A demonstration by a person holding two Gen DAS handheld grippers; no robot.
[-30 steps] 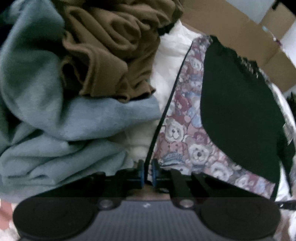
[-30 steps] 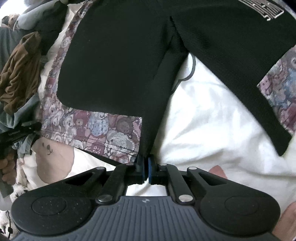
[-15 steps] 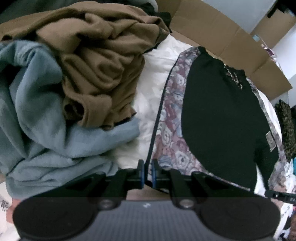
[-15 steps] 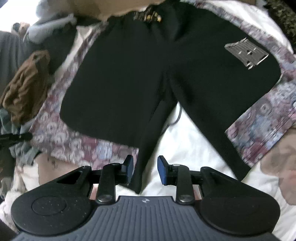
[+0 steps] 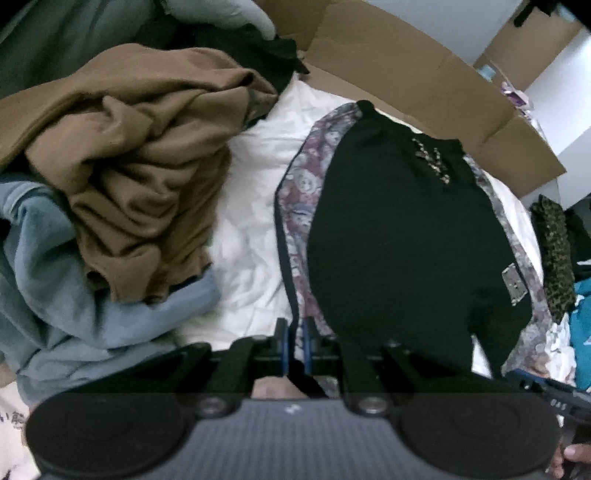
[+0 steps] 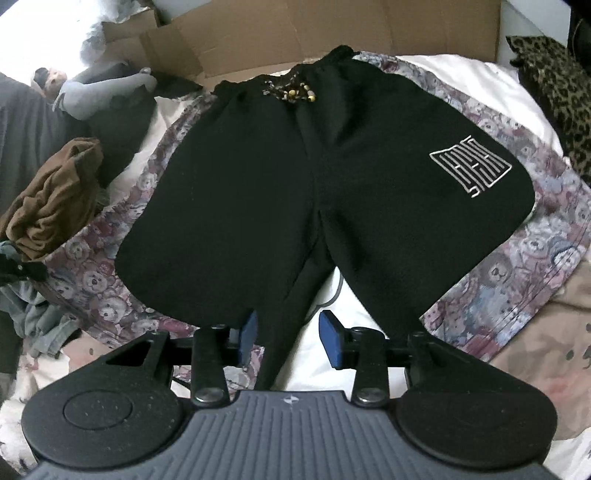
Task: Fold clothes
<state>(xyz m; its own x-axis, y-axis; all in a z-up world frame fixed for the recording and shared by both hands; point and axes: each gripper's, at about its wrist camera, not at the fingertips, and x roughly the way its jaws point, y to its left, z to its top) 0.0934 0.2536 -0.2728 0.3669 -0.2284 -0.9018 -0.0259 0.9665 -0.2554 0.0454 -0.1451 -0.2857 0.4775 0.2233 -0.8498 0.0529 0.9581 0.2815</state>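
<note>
Lying flat on a teddy-bear-print patterned cloth [image 6: 524, 266], waistband away from the cameras and legs splayed toward them: black knit shorts with a white maze-like emblem [image 6: 295, 177], evidently spread out for folding. Everything else placed relative to those shorts, left to right.

Far left of the shorts: a heap of unfolded laundry, with a crumpled brown fabric garment [image 5: 147, 177] resting on a pale blue fleece garment [image 5: 74, 314], probably waiting their turn. Between heap and shorts: bare white bedsheet [image 5: 251, 236].

At the left edge of the shorts, just beside the left leg: left claw [image 5: 294, 341], blue pads drawn almost together on the dark-bound border of the patterned cloth, apparently pinching that edge to keep the base layer taut and square. Whether any of the shorts is caught too: cannot tell.

At the crotch, below the gap between the legs: right claw [image 6: 290, 338], jaws spread wide, gripping nothing. Narrow black strip of the shorts running down between the pads, not pinched. Likely released so the fabric settles flat.

Behind the waistband: flattened brown cardboard box panels [image 6: 295, 33]. Right of the shorts: leopard-print fabric [image 6: 554, 85], off the working area.

Judgement: smoothing stage, no fold made yet.
</note>
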